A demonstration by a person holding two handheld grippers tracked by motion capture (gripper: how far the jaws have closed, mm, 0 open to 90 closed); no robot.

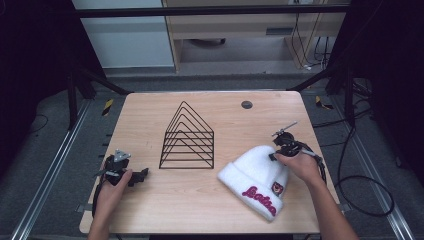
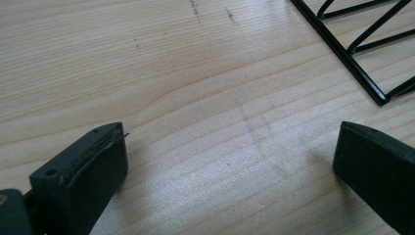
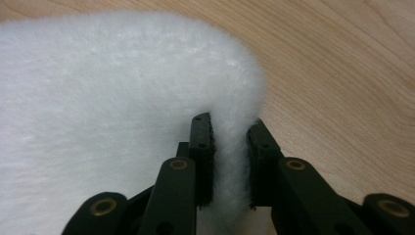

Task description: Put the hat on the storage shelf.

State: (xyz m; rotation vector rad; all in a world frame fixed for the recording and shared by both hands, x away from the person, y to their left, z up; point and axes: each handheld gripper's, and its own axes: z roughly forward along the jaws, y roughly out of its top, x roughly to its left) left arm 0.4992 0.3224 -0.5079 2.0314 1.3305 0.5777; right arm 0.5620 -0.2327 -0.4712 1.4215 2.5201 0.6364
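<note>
My right claw [image 3: 229, 164] pinches the top edge of the white hat [image 3: 107, 107], while my left claw [image 2: 230, 171], wide and empty, is nearer the wire rack [image 1: 187, 137].

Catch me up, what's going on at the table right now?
A person works two handheld grippers at a wooden table. The right gripper has pinched the top edge of a fluffy white hat lying at the right. The left gripper rests open on bare wood, holding nothing. A black wire rack stands untouched in the middle.
</note>
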